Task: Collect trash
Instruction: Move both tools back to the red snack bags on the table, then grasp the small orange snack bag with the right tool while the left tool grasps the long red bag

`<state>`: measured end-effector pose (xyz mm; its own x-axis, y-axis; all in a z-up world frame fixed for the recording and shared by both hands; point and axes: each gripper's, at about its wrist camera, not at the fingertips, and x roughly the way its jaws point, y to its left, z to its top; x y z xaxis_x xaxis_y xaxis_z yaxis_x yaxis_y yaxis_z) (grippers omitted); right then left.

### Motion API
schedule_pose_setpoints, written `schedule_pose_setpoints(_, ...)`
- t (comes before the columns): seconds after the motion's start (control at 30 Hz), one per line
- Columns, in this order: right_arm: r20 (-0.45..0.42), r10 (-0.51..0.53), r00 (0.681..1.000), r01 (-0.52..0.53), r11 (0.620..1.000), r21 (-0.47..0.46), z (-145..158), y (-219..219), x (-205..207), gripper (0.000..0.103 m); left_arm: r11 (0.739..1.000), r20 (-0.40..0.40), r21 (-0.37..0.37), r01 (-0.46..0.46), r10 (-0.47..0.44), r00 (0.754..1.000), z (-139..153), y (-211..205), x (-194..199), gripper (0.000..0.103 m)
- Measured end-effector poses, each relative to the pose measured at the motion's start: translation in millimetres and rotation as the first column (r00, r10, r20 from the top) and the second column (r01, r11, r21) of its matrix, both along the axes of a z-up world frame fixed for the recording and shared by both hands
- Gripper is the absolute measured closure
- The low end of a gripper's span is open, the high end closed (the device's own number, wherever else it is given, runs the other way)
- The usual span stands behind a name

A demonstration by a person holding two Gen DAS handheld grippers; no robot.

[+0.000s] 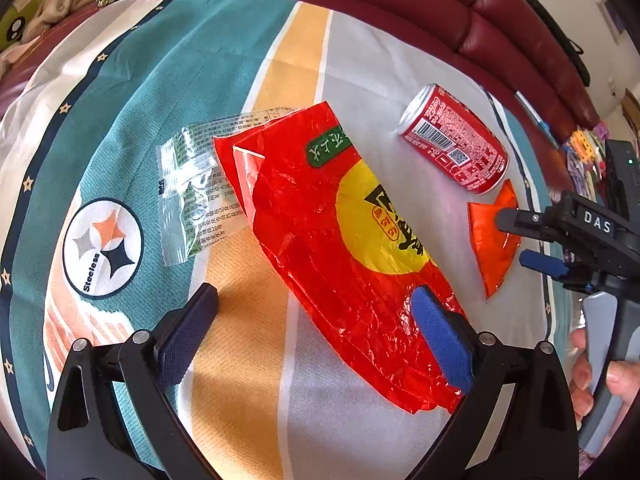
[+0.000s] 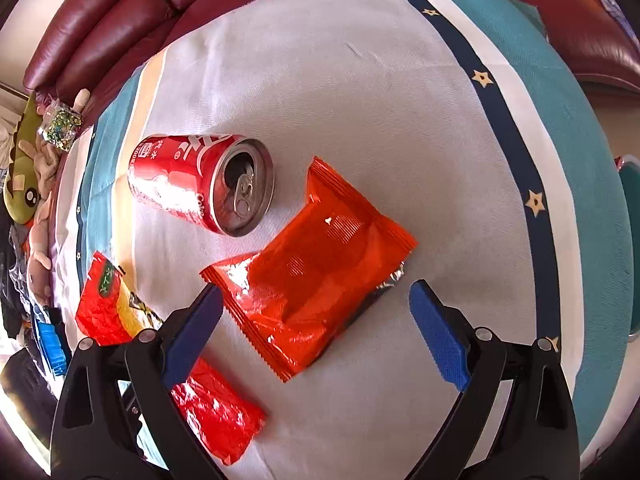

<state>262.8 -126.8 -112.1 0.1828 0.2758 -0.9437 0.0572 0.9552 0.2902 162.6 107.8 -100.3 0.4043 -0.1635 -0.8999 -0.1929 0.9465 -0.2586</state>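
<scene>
— Where's the trash?
— My left claw point(image 1: 314, 326) is spread apart over the big red wrapper point(image 1: 340, 248); a clear wrapper point(image 1: 196, 188) lies left, the cola can point(image 1: 456, 140) on its side far right.
— And the right?
— My right claw point(image 2: 316, 330) gapes wide above the orange packet point(image 2: 312, 280).

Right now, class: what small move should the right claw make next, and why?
Probably lower and close on the orange wrapper. The right claw is open, its pads either side of that wrapper, which lies flat on the cloth beside the tipped red can.
</scene>
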Motion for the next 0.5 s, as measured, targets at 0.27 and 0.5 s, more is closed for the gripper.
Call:
schedule_pose_setpoints(0.27,0.104,0.088,0.991,-0.078,0.992,-0.098,1,14,-6,0.035,1.0,0.003,0.003,0.021,-0.021,1.0,0,-7,10,0.005)
schedule_pose_setpoints(0.5,0.086,0.128,0.988,-0.126,0.992,-0.019,9,-4,-21,0.087,0.998,0.017,-0.006,0.054,-0.054,0.998,0,-25,14,0.005)
